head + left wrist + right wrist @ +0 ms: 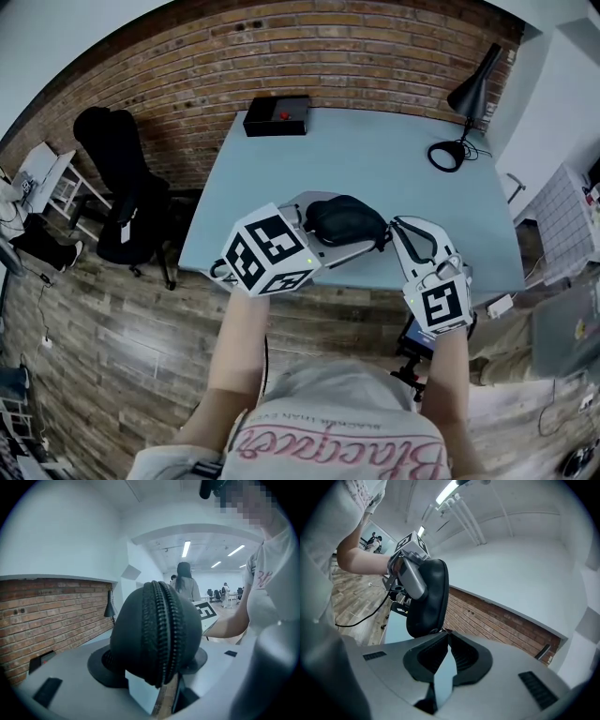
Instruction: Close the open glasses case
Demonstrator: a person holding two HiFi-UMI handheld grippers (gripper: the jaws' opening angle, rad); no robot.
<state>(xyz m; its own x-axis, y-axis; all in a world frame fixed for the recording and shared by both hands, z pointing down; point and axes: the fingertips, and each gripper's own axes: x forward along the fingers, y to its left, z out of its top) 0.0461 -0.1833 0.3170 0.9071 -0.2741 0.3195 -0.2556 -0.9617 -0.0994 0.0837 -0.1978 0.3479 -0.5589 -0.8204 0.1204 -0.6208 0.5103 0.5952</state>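
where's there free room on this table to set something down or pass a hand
Free: the broad middle of the table, between the black box at the far left and the lamp at the far right; also the near right corner. Crowded: the front edge, where the left gripper holds the glasses case and the right gripper meets its end.

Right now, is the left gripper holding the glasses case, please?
Yes, the left gripper has the black glasses case clamped between its jaws.
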